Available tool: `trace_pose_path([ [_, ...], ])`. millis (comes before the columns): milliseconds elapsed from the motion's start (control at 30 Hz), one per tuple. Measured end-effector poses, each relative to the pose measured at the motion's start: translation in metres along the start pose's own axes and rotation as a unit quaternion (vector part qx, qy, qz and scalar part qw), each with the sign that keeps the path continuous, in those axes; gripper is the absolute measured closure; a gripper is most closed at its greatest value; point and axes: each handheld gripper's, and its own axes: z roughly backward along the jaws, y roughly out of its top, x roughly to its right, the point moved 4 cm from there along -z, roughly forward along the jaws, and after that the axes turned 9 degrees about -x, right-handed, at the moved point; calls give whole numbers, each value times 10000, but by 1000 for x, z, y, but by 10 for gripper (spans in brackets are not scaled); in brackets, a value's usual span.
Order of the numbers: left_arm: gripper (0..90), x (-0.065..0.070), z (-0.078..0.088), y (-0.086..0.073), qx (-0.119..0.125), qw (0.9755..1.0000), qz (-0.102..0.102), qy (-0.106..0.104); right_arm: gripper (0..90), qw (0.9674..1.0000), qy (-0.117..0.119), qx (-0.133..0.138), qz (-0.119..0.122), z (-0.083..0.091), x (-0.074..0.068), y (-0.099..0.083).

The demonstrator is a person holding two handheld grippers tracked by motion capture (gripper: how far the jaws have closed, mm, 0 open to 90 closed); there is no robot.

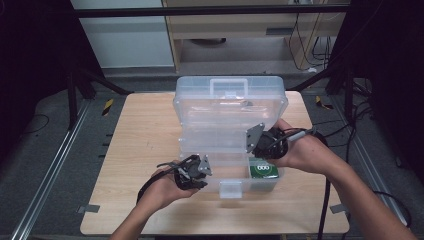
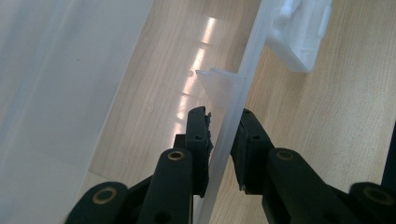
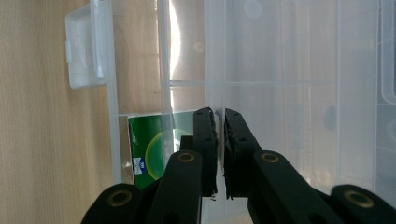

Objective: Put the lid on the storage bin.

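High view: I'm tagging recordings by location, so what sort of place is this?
Probably a lab or recording workshop, not a home. A small wooden table sits between metal floor rails, dark framing stands around it, loose cables trail behind, and hazard tape marks the grey floor.

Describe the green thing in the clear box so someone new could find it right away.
On the wooden table stands an open clear plastic organiser box. In its tray's front right compartment, below the right claw, lies a flat green packet. It is the one coloured item in the see-through box.
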Motion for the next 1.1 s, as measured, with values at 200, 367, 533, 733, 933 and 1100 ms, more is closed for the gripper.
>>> trace_pose_path([
  [200,685,1,3,-1,114,9998,54,162,846,10000,-25,3,38,0,0,-1],
  [367,559,5,25,-3,594,9973,236,350,843,10000,-47,39,41,0,-1,-2],
  [533,470,13,46,-8,1017,9943,261,164,837,10000,-38,43,81,0,-1,-3],
  [733,502,11,76,-15,1197,9922,302,157,833,9999,-61,79,94,0,-2,-3],
  [933,620,-13,96,-27,1245,9903,624,31,828,9999,-95,75,111,0,-3,-3],
  [1100,763,-43,115,-39,1211,9883,924,-89,824,9999,-92,79,97,-1,-3,-3],
])
